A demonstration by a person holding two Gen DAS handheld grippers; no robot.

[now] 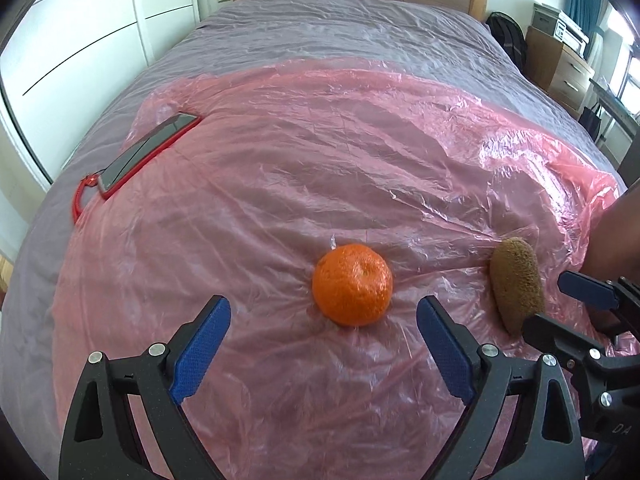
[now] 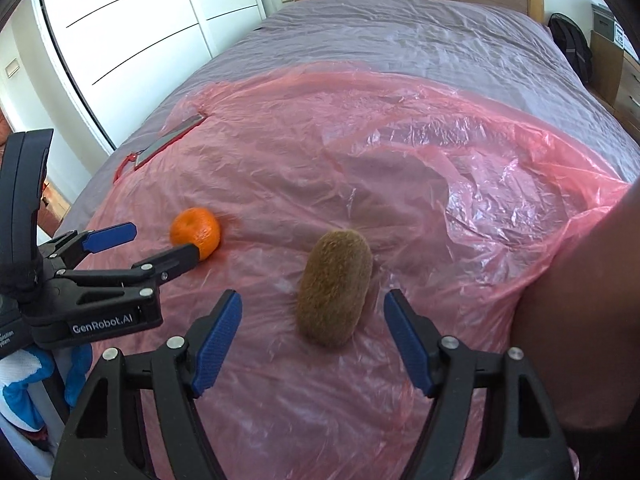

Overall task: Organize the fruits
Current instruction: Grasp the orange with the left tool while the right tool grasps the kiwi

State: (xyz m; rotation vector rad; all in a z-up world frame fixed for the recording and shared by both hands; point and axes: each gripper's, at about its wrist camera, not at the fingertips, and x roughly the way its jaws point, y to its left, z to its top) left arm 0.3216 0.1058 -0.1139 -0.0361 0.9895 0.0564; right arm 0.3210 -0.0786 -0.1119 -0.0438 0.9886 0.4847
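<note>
kiwi (image 1: 516, 284) near end hidden behind right gripper (image 1: 560, 308) finger, orange (image 2: 196, 232) lower edge covered by left gripper (image 2: 160, 244) fingertip, phone (image 2: 170, 140) too small

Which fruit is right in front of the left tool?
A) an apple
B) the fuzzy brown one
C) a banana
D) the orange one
D: the mandarin lies straight ahead of the open left tool, while the fuzzy kiwi lies off to its right, in front of the right tool.
</note>
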